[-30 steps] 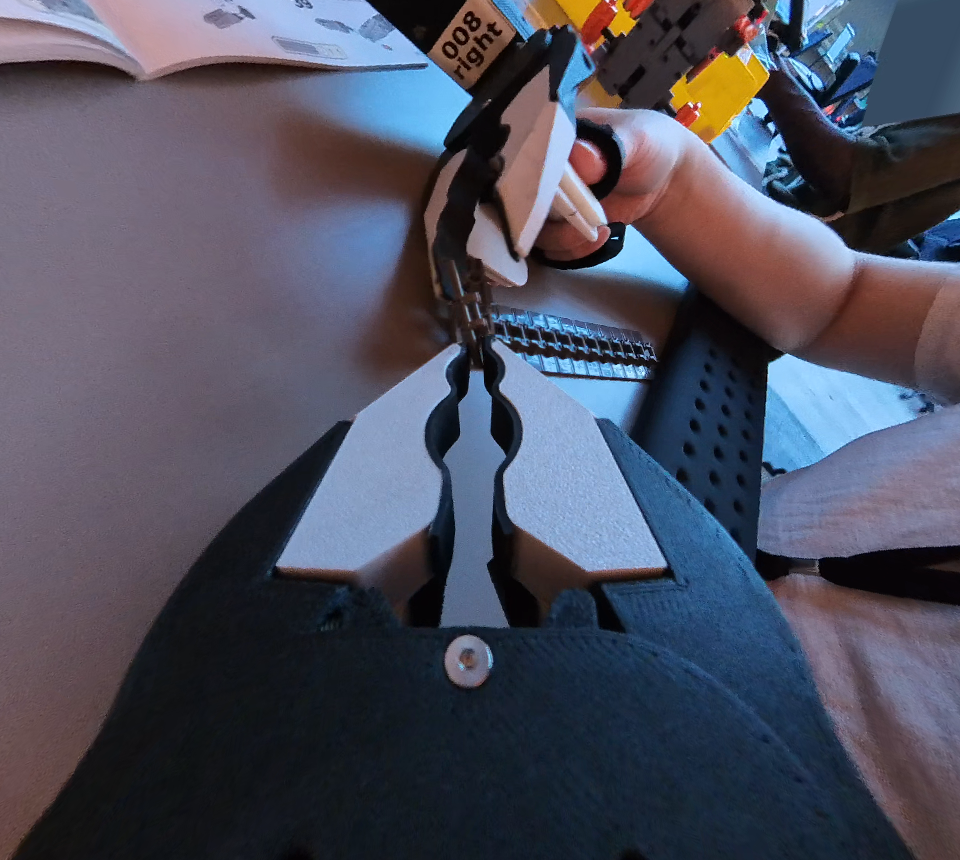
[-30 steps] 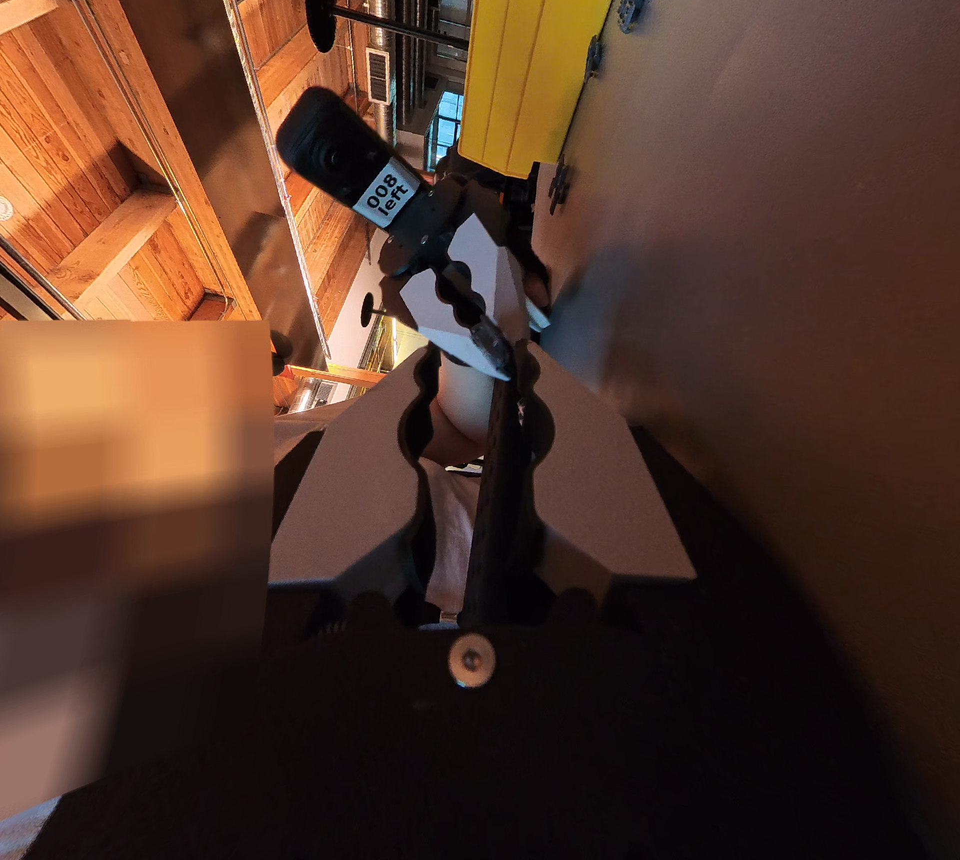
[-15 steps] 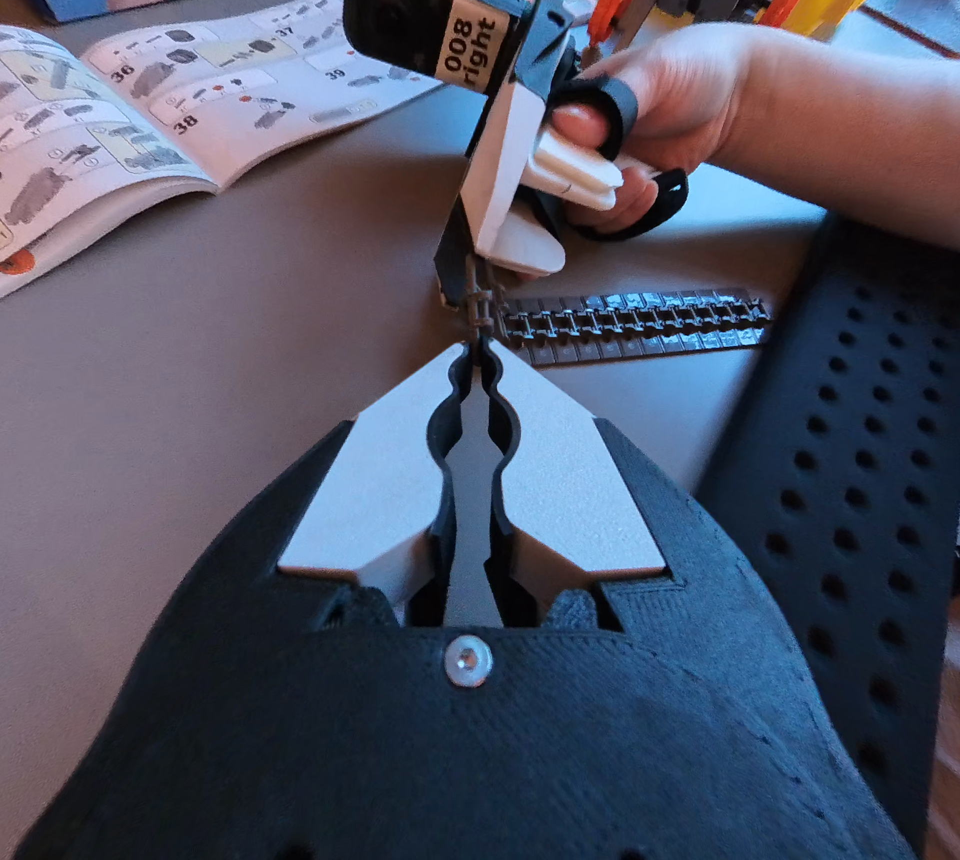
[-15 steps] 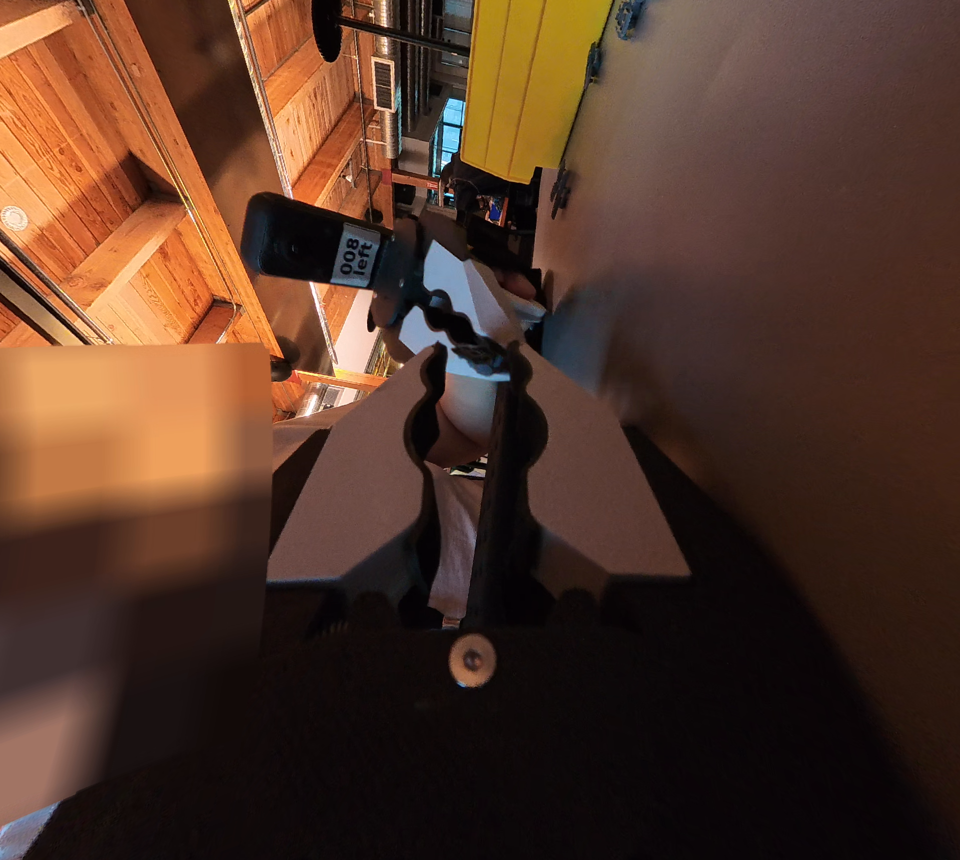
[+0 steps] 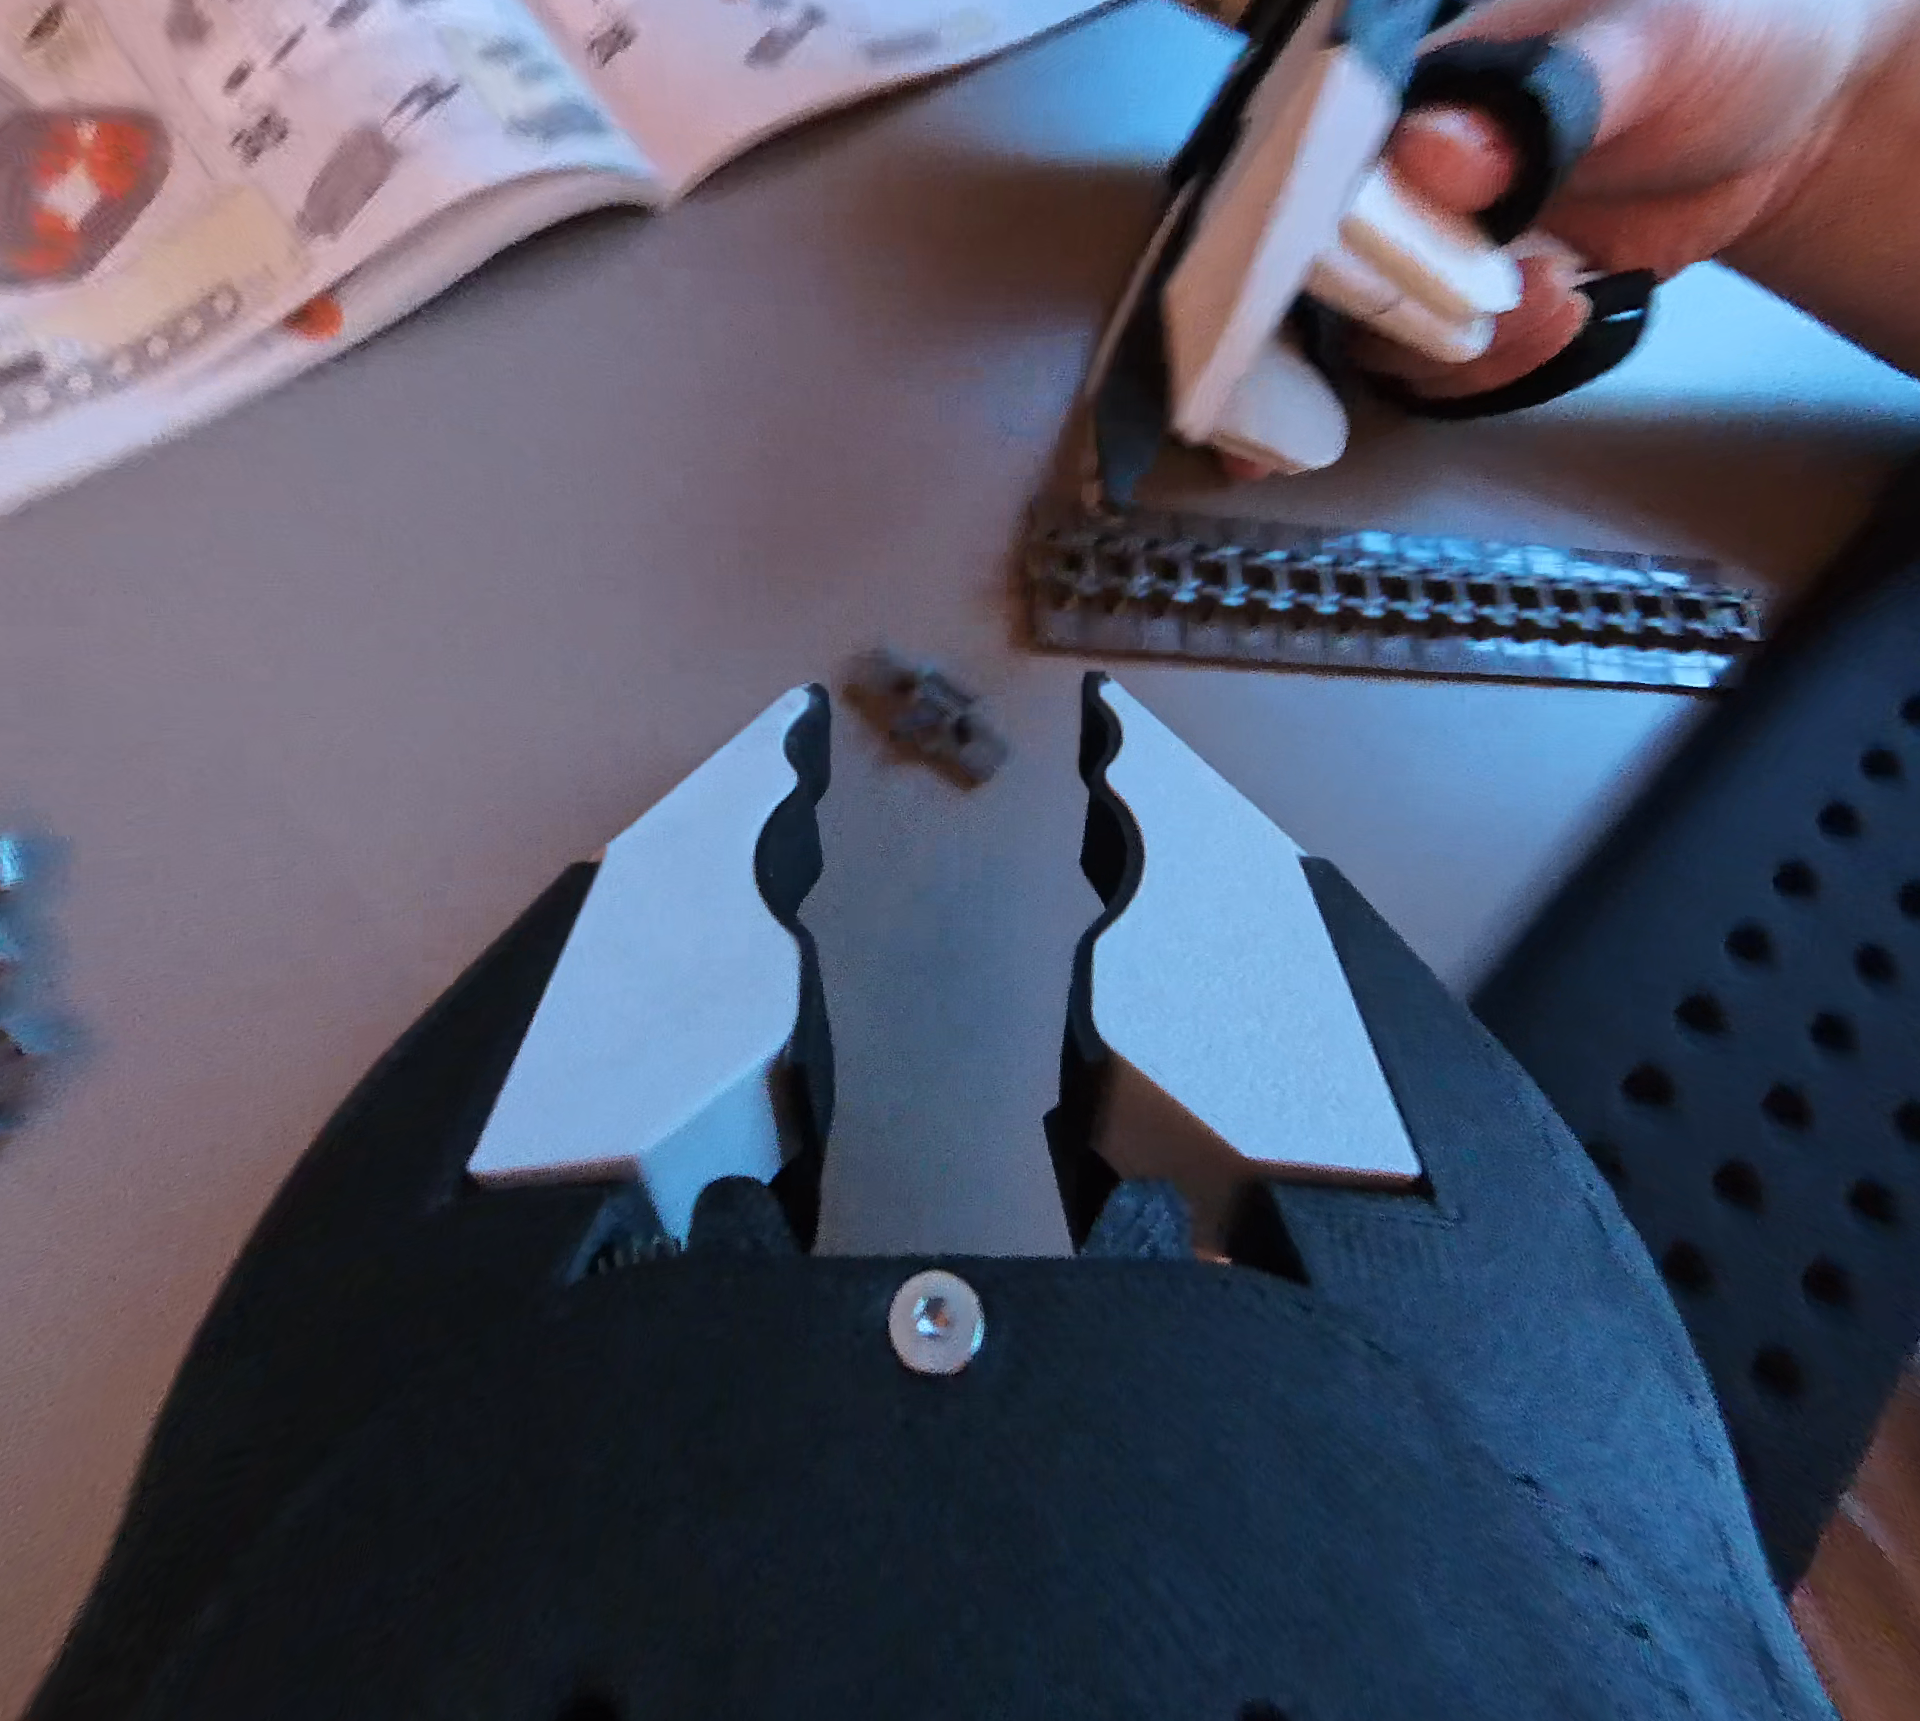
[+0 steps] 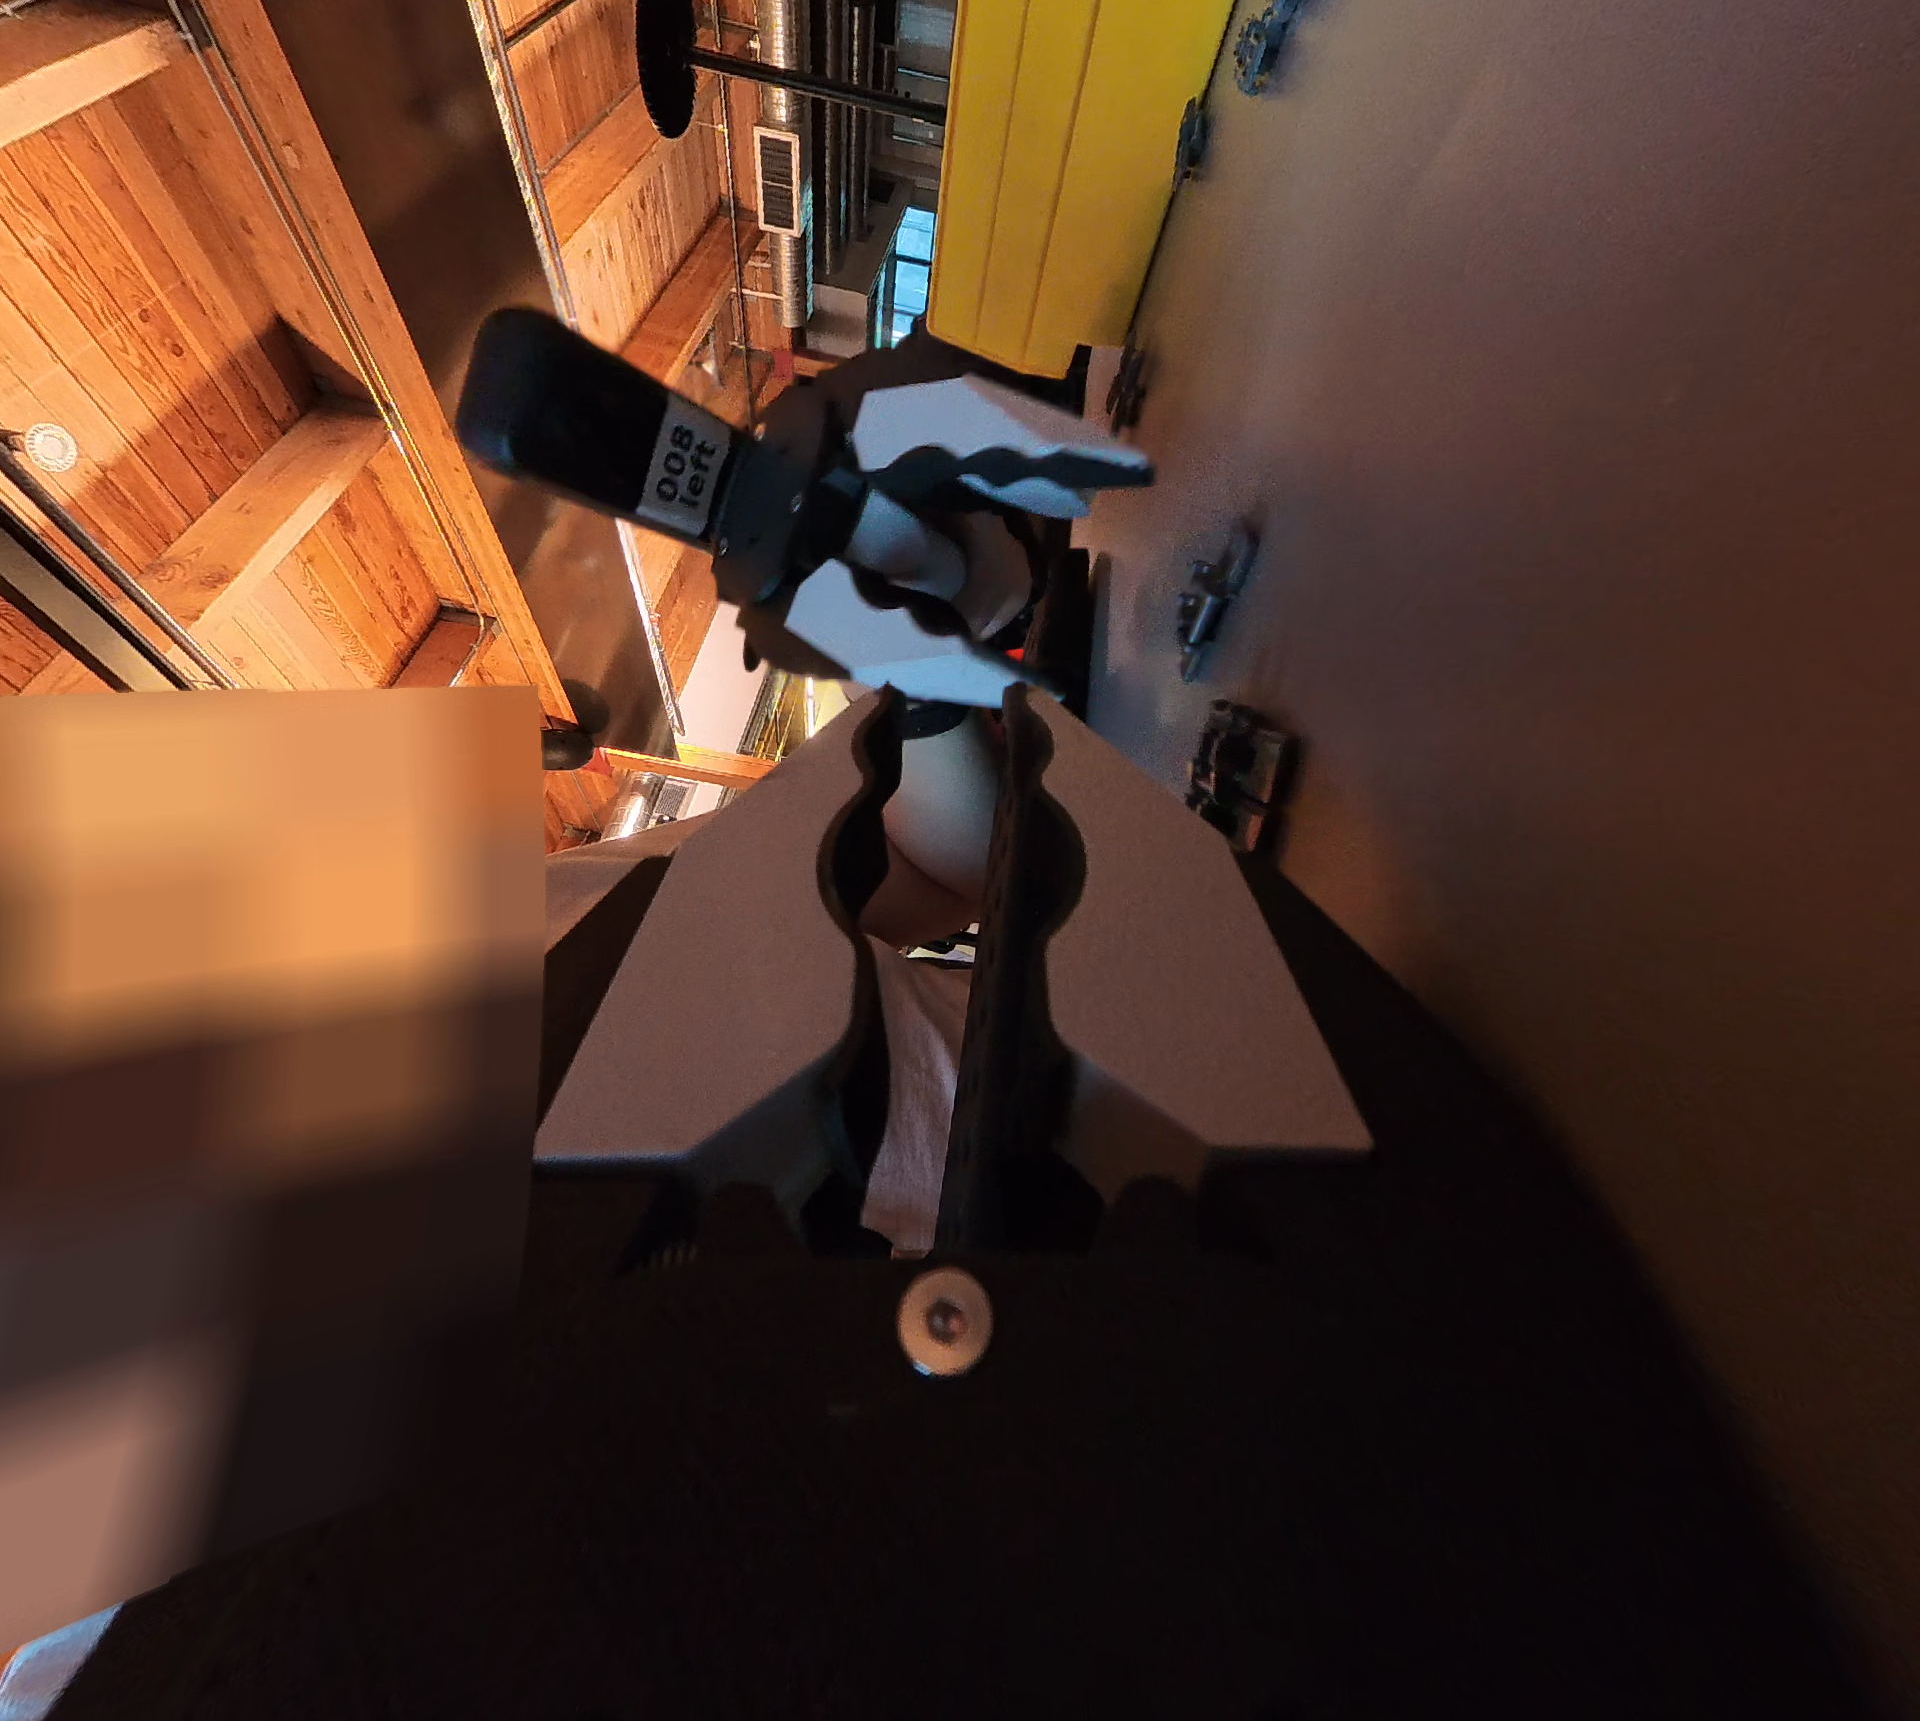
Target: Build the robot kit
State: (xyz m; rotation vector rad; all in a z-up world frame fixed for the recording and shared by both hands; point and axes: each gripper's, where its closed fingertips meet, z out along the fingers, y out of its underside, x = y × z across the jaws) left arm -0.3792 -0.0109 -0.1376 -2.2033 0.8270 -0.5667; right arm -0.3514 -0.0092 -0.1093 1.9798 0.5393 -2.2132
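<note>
Loose dark link (image 5: 920, 726) lies flat on the surface (image 5: 623, 528), askew, just past the tips of the left hand-held gripper (image 5: 954, 695); jaws apart, nothing in them. Just far-right of it lies the track strip (image 5: 1382, 601), running right.

The right hand-held gripper (image 5: 1117, 466), held by a hand (image 5: 1714, 113), has its tips down on the strip's left end. Clamped or only resting: cannot tell.

Handling call: the link is small and skewed, so a grip likely wants the jaws squared to it and low to the surface, or it skates.

Outward: open instruction booklet (image 5: 416, 61) far left, black perforated panel (image 5: 1766, 996) right.

Left wrist view alone shows link, strip and booklet together. Right wrist view alone shows a yellow box (image 6: 1091, 61), small loose parts (image 6: 1216, 591) along the surface, and a dark strip edge-on between its own narrow jaws.
</note>
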